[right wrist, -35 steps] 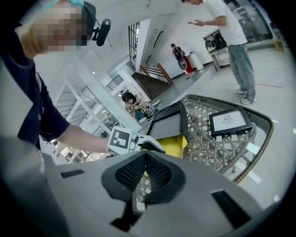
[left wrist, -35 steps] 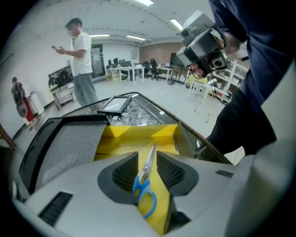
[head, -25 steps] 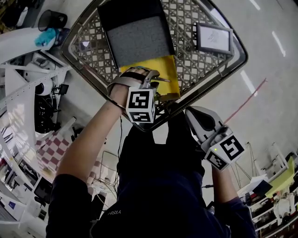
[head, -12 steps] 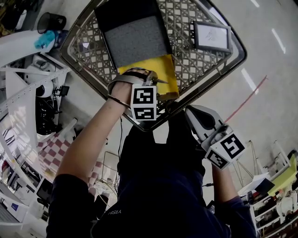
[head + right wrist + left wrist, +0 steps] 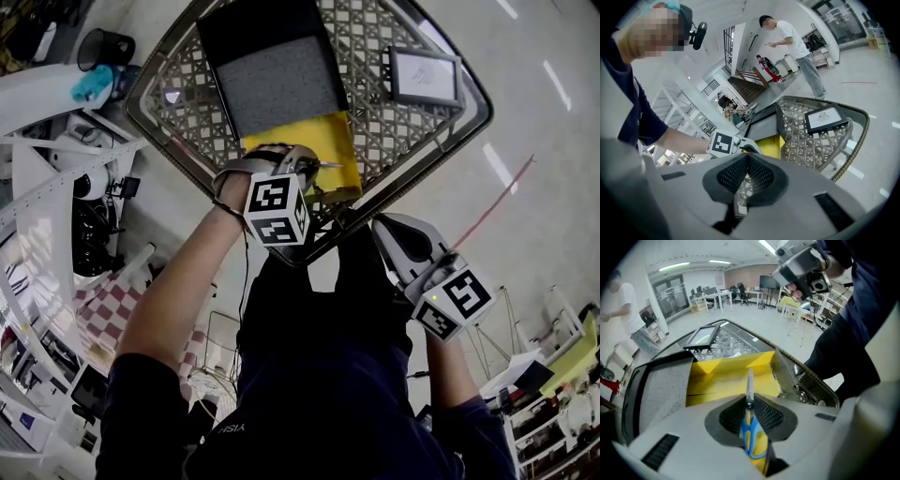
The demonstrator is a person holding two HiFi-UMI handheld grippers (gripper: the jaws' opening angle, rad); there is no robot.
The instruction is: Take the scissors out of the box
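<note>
An open yellow box [image 5: 328,148] lies on a wicker tray [image 5: 467,120], next to its dark lid with a grey foam lining [image 5: 278,82]. My left gripper [image 5: 306,169] hangs over the box's near end, pointing steeply down. Its jaws are closing on scissors [image 5: 751,437] with blue and yellow handles. The steel blades [image 5: 749,383] stick out past the pads towards the box [image 5: 726,376]. My right gripper [image 5: 398,239] is held off the tray's near right edge, shut with nothing in it [image 5: 746,161].
A small framed picture [image 5: 427,77] lies on the tray's far right. White racks and a round bin [image 5: 105,42] stand at the left. In the right gripper view a person in a white shirt [image 5: 792,40] stands beyond the tray.
The left gripper's marker cube has rolled and shifted slightly left over the yellow box. The right gripper has stayed where it was.
</note>
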